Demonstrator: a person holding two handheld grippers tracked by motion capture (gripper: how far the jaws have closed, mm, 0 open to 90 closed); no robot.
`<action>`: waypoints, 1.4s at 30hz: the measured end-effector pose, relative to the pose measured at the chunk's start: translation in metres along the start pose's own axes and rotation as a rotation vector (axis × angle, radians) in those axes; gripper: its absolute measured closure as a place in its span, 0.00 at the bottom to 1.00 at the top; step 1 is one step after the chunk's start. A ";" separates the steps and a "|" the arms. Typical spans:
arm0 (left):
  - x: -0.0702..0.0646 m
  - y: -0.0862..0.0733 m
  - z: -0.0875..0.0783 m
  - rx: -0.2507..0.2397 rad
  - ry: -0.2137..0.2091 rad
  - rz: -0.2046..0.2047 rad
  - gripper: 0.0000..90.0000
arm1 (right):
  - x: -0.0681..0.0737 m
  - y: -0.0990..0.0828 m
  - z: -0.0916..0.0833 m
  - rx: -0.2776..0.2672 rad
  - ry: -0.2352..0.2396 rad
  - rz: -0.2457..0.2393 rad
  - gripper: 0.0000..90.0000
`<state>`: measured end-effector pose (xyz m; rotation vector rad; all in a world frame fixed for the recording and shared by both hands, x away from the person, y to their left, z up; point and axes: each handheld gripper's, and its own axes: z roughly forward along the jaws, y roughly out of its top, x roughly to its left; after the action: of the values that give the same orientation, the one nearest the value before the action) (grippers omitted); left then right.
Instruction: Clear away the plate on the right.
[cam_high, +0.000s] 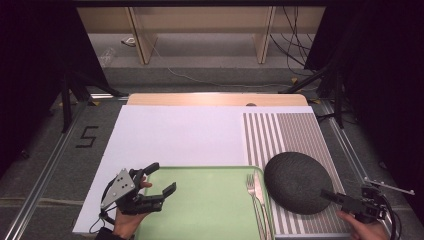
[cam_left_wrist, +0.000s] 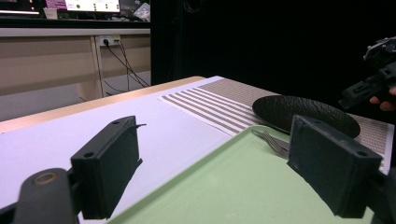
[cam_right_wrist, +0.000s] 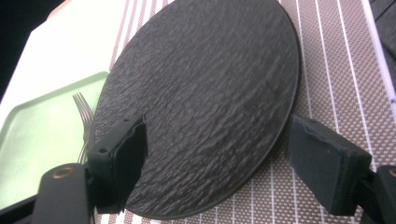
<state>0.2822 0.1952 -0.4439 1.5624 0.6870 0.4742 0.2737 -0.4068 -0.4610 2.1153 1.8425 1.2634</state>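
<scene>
A round black textured plate (cam_high: 295, 181) lies on the striped placemat (cam_high: 282, 131), its left rim against the green tray (cam_high: 200, 210). A fork (cam_high: 251, 192) and a knife (cam_high: 259, 192) lie along the tray's right side. My left gripper (cam_high: 163, 177) hovers open over the tray's left edge, nothing between its jaws (cam_left_wrist: 215, 154). My right gripper (cam_high: 331, 196) is open at the plate's near right rim. In the right gripper view (cam_right_wrist: 217, 140) one jaw stands over the plate (cam_right_wrist: 201, 93) and the other over the mat beside it.
A white sheet (cam_high: 175, 135) covers the table's left and middle, with a wooden edge (cam_high: 215, 99) at the back. The floor beyond holds cables and table legs. From the left gripper view, the plate (cam_left_wrist: 303, 114), the fork (cam_left_wrist: 273, 140) and the right gripper (cam_left_wrist: 373, 79) show.
</scene>
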 end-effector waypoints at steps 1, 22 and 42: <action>0.000 0.000 0.000 0.000 0.000 0.000 0.18 | -0.002 0.000 0.000 0.004 0.005 0.010 0.25; 0.000 0.000 0.000 0.000 -0.001 0.000 0.18 | -0.013 -0.004 0.014 0.085 0.090 0.137 0.27; 0.000 0.000 0.001 0.005 -0.001 0.004 0.18 | -0.022 -0.006 0.024 0.076 0.180 0.315 0.37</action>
<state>0.2824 0.1946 -0.4443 1.5688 0.6847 0.4758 0.2850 -0.4133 -0.4919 2.4854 1.6898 1.5150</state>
